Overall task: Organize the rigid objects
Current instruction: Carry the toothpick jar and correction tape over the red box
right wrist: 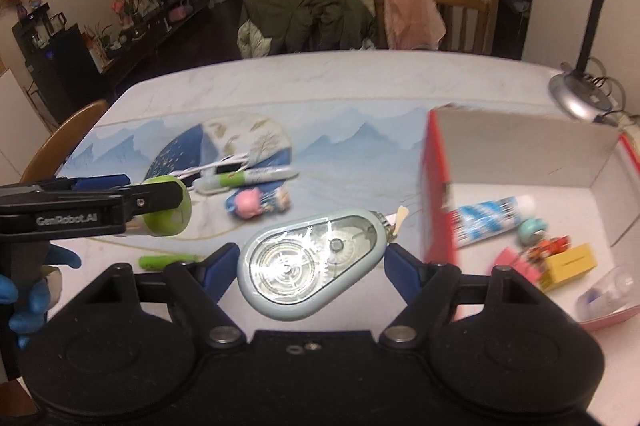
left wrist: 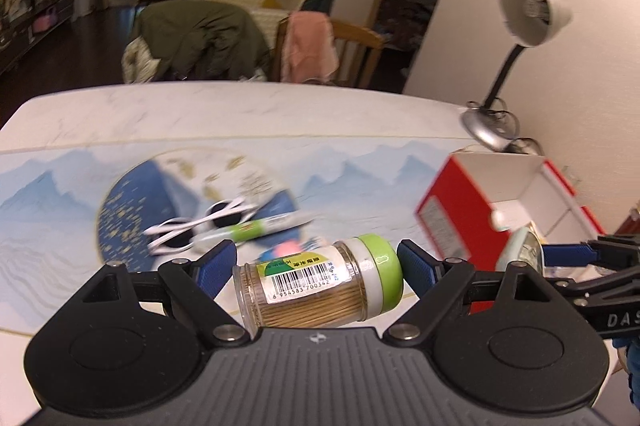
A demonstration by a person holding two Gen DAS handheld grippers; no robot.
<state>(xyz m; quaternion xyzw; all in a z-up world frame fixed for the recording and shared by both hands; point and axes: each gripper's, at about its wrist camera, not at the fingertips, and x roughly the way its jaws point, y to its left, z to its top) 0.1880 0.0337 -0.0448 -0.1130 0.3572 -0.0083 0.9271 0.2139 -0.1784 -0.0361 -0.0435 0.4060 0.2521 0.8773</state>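
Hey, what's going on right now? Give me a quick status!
Left gripper shut on toothpick jar. Right gripper shut on correction tape. Red box open at right, path clear.

- The left gripper (left wrist: 316, 266) was clamped crosswise on the toothpick jar (left wrist: 320, 290).
- The right gripper (right wrist: 312, 262) gripped the correction tape dispenser (right wrist: 312, 262).

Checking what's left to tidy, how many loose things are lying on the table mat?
4: sunglasses, marker, figurine, green stick, all left of the box. More may hide behind the grippers.
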